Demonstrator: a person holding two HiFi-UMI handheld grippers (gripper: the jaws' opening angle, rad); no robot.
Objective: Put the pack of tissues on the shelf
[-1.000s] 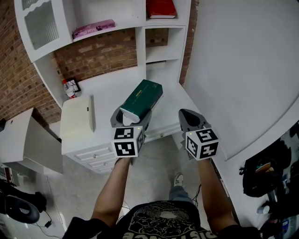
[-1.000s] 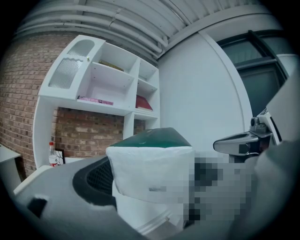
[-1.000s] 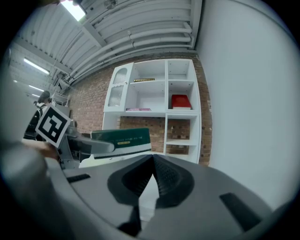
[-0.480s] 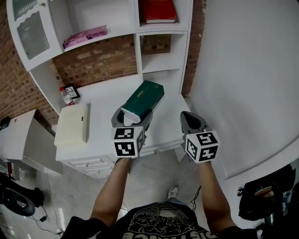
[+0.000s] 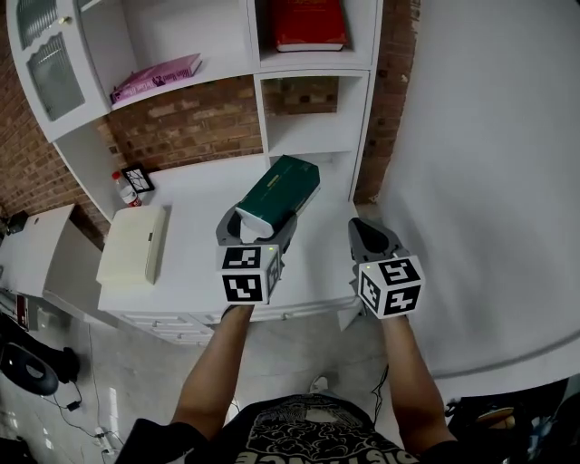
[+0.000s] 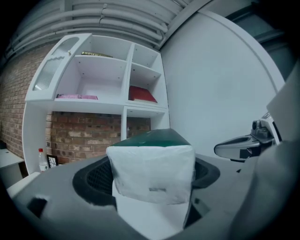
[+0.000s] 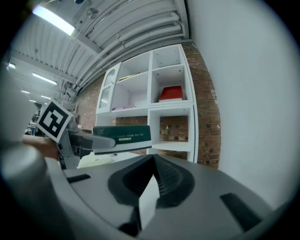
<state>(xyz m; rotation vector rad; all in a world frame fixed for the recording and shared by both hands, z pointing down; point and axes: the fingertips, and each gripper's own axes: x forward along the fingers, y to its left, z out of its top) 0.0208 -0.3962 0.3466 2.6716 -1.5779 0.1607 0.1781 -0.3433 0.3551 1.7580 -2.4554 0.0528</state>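
The left gripper (image 5: 256, 227) has its jaws clamped on the white end of the dark green rectangular pack of tissues (image 5: 281, 188) — the pack is held in the air above the white wooden desk (image 5: 195, 263). The right gripper (image 5: 370, 237), near the desk's right front corner, has its jaws pressed together with nothing between them. Behind the desk rises the white shelf unit (image 5: 313, 136) — a red book (image 5: 310, 23) lies in an upper compartment.

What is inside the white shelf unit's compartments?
A red book in the upper right compartment, a flat pink packet on the left shelf. The frosted door hides its contents.
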